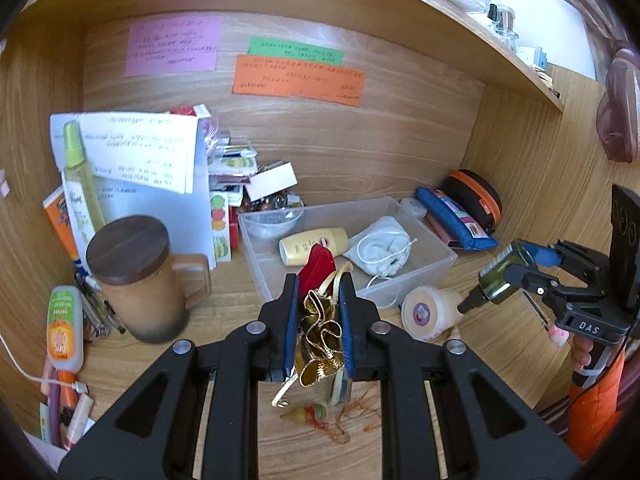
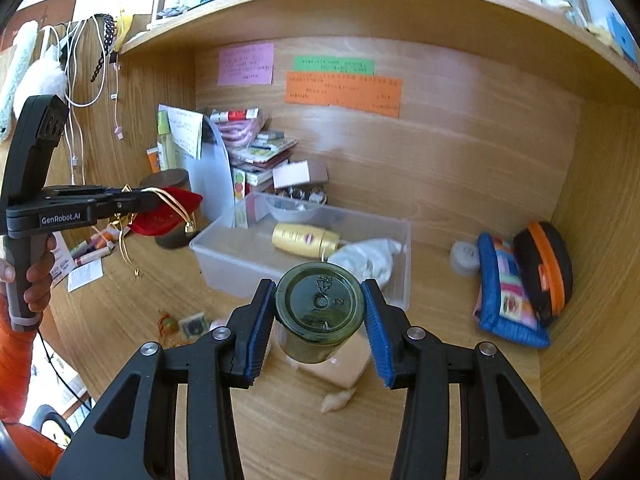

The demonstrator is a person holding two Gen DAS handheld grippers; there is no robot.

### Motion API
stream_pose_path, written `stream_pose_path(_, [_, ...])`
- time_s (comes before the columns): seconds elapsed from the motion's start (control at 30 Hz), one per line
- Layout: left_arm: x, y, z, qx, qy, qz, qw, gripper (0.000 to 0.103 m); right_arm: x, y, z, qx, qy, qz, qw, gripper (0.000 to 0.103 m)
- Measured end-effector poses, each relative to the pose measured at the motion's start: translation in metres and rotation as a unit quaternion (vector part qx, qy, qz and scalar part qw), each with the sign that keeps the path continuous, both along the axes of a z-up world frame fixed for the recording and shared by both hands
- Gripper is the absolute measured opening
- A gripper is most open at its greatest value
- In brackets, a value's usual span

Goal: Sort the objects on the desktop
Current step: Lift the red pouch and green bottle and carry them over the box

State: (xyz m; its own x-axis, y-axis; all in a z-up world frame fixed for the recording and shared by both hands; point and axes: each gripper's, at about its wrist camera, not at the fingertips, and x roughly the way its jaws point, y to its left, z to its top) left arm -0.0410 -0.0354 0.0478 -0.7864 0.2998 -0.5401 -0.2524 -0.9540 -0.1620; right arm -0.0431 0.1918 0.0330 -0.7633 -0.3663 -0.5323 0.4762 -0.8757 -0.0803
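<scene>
My left gripper (image 1: 319, 292) is shut on a red and gold drawstring pouch (image 1: 322, 320), held above the desk; its gold cord dangles down. From the right wrist view the same gripper (image 2: 160, 200) holds the red pouch (image 2: 168, 216) at the left. My right gripper (image 2: 320, 304) is shut on a dark green glass bottle (image 2: 320, 312), its base facing the camera. In the left wrist view that bottle (image 1: 498, 280) lies sideways in the right gripper (image 1: 520, 268). A clear plastic bin (image 1: 400, 284) ahead holds a yellow bottle (image 1: 314, 245), a white drawstring bag (image 1: 382, 250) and a small bowl (image 1: 274, 222).
A brown lidded mug (image 1: 138, 280) stands at the left beside papers and a green spray bottle (image 1: 82, 176). A blue pouch (image 2: 506, 292) and a black-orange case (image 2: 544, 268) lie at the right. A round white jar (image 1: 426, 312) and a small charm with orange thread (image 1: 316, 414) rest on the desk.
</scene>
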Motion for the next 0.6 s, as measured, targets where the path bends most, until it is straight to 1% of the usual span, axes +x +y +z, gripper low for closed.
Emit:
stream_pose_path(0.3, [-0.027,0.011,0.007,-0.009,0.000,-0.009,0.9999,0.017,-0.029,-0.016,0.018,0.000,0.017,0.018,1.000,0.040])
stream_pose_path(0.6, [-0.056,0.021,0.009,-0.013,-0.006,-0.019,0.9997,0.018,-0.060,-0.026,0.022,-0.001,0.014,0.031,0.999,0.040])
